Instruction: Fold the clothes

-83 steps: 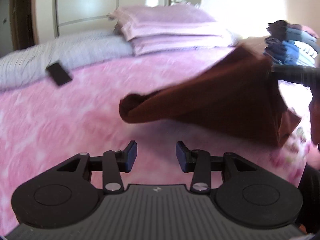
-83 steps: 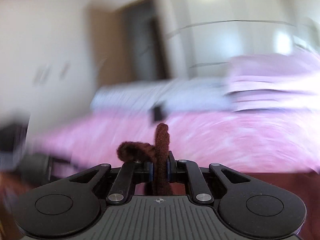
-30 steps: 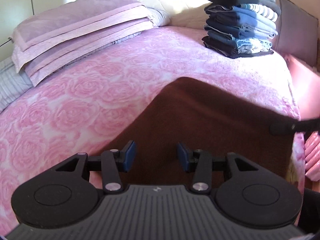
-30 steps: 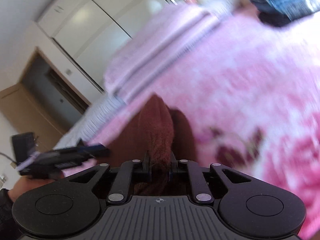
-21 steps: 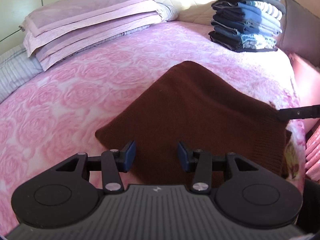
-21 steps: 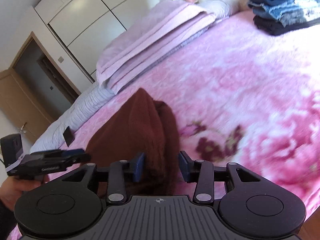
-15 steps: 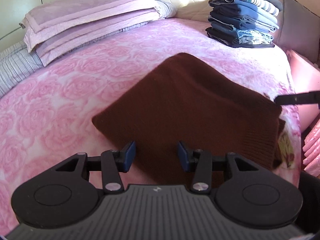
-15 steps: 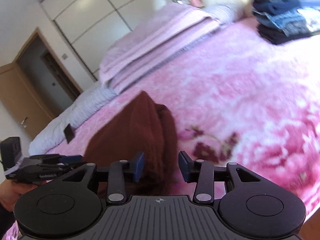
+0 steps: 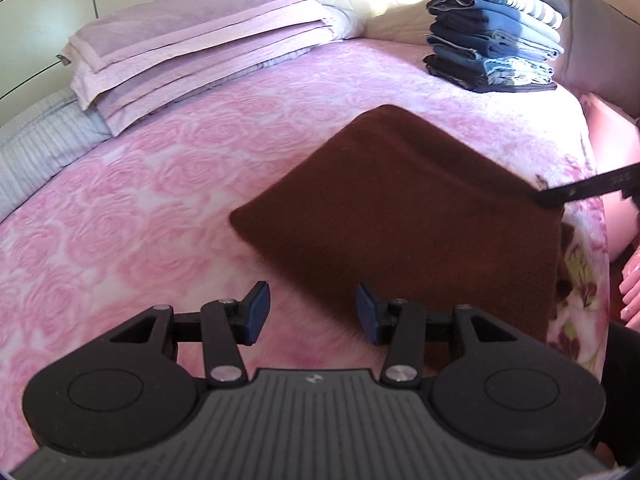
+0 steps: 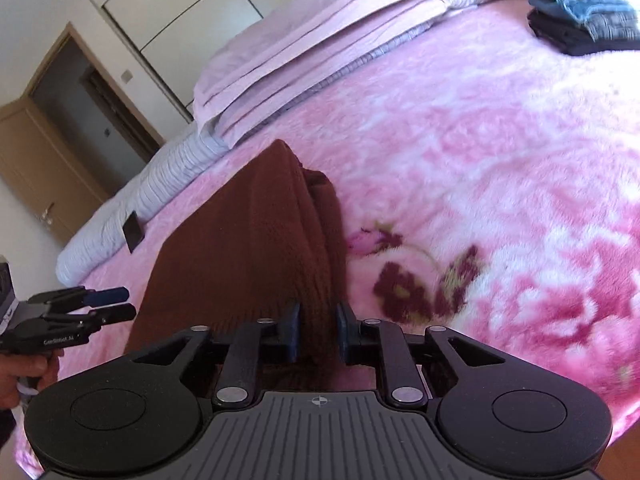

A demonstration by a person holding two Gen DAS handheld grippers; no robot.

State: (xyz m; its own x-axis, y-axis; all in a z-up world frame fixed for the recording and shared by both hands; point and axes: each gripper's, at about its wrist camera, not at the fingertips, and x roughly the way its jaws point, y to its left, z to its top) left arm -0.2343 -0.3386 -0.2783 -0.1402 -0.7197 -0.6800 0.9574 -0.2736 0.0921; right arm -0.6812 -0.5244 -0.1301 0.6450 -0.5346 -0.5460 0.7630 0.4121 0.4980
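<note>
left gripper [image 9: 312, 308] open, empty, above pink bedspread [image 9: 140, 200]; folded brown sweater [image 9: 420, 216] just ahead; right gripper [image 9: 576, 190] at its far corner; stacked clothes [image 9: 492, 28] beyond.

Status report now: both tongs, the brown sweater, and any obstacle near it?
Left tongs open, empty, at near edge of brown sweater. Right tongs straddle its folded edge, not pinching it. Sweater folded on pink blanket. Nothing on it.

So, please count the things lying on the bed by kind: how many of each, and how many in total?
Brown folded garment: 1
Stack of folded clothes: 1 (the number of pieces in it cannot be told)
Pile of folded lilac bedding: 1
Small dark flat object: 1
Total: 4
</note>
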